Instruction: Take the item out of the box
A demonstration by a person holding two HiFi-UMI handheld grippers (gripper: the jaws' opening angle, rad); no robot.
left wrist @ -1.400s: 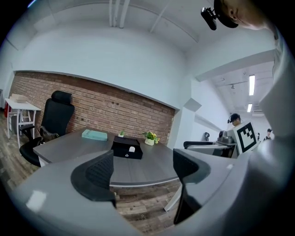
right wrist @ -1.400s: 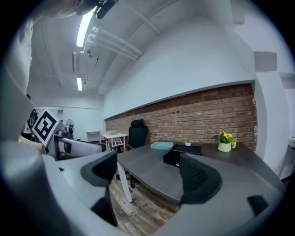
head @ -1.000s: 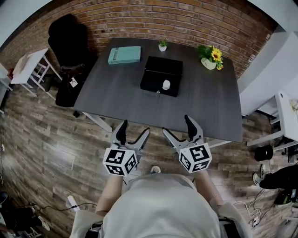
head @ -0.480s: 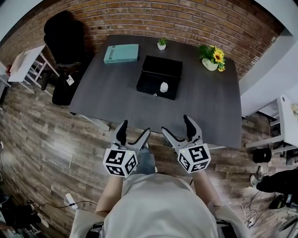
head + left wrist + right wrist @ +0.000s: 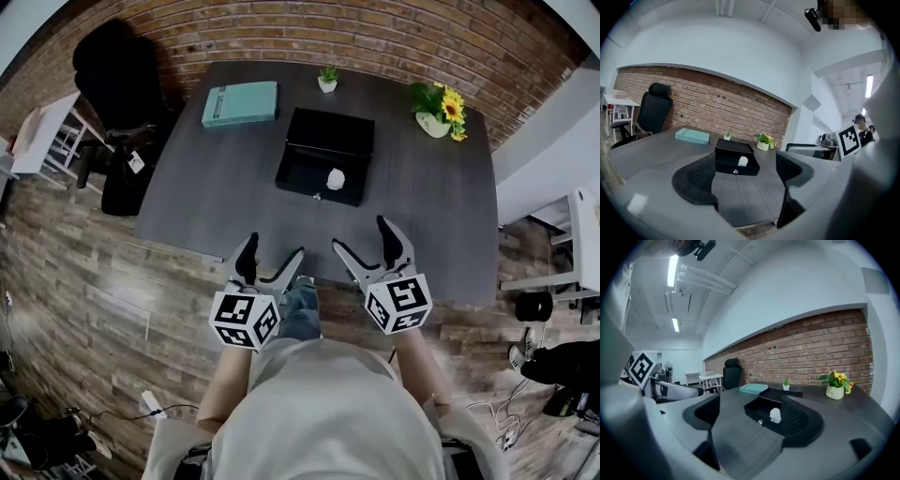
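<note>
Left claw (image 5: 272, 251) and right claw (image 5: 362, 236) both gape empty; a hasty reach might shove the box (image 5: 323, 155) and topple the white item (image 5: 335, 178).

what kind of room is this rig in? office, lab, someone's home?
Most likely an office-style workspace. A dark desk stands against a brick wall, with a black office chair at its left end. A teal book and potted sunflowers sit on the desk.

L gripper (image 5: 268, 265) & R gripper (image 5: 371, 247) — side by side, jaws apart, empty
</note>
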